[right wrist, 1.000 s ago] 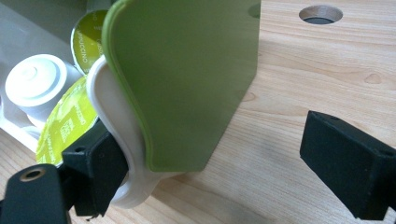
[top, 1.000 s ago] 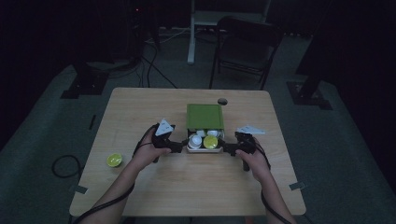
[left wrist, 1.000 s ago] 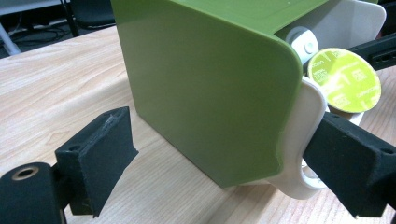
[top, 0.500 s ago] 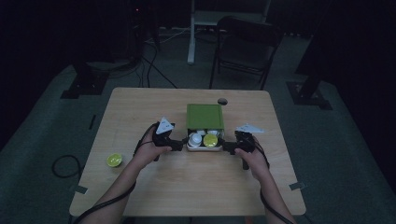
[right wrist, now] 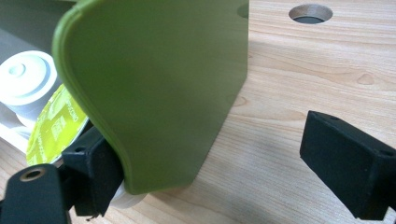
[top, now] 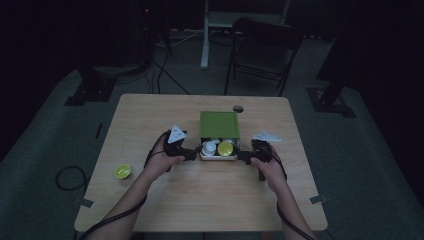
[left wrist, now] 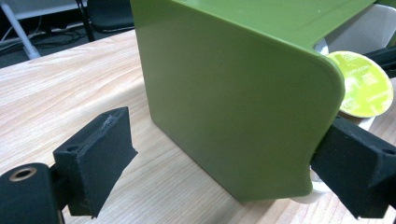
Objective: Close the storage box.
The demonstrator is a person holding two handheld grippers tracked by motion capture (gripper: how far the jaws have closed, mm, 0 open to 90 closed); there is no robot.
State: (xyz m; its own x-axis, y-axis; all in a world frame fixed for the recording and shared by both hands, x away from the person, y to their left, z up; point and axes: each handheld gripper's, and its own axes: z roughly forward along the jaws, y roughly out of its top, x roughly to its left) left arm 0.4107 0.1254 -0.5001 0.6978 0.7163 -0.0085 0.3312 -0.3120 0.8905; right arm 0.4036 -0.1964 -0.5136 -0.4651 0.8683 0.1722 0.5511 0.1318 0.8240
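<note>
Glossy green plastic box (top: 219, 125) with rounded corners, open at its near end over a white tray (top: 218, 157) of round pods, one lime-lidded (top: 225, 148). Standing mid-worktop (top: 150, 115), bare wood all round. Left gripper (top: 192, 154) at 9 o'clock, right gripper (top: 243, 156) at 3 o'clock. Jaws of both wide, straddling the box's side walls at its near corners, outer jaws clear.

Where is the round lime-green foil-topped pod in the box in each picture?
High view: the round lime-green foil-topped pod sits mid-table, in the white tray's right side.
Left gripper view: far right, behind the green plastic box.
Right gripper view: pod at far left, beside the box.
Shared landmark: the green box.
</note>
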